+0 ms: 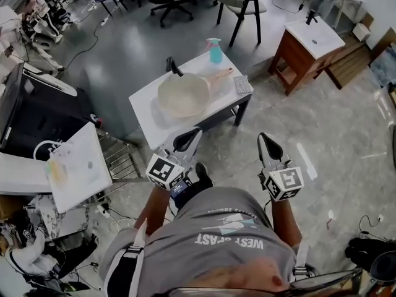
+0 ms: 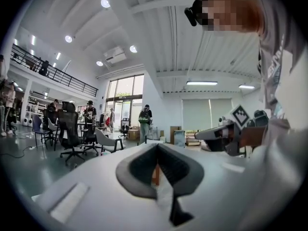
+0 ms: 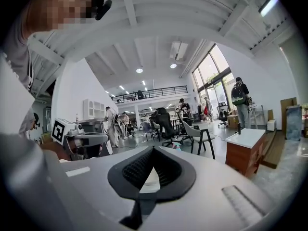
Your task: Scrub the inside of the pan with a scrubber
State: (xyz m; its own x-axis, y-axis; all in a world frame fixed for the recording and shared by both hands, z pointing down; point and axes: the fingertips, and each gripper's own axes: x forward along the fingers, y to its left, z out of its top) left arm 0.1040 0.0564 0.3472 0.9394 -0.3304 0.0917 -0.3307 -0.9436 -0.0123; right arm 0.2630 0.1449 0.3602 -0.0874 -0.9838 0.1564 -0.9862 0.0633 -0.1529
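Observation:
A cream pan (image 1: 182,93) sits on a small white table (image 1: 151,119) ahead of me, its wooden handle pointing up and right. A grey scrubber (image 1: 242,84) lies at the table's right edge, and a teal spray bottle (image 1: 215,51) stands at the far corner. My left gripper (image 1: 187,139) hovers just short of the table's near edge, jaws together and empty. My right gripper (image 1: 270,146) is over the floor to the right of the table, shut on nothing. In the gripper views both the left gripper (image 2: 159,177) and the right gripper (image 3: 151,177) point level across the room.
A brown cabinet with a white top (image 1: 312,42) stands at the back right. Office chairs (image 1: 238,2) are behind the table. A white board (image 1: 77,166) and a wire rack (image 1: 120,156) sit to my left. People stand far off in the room.

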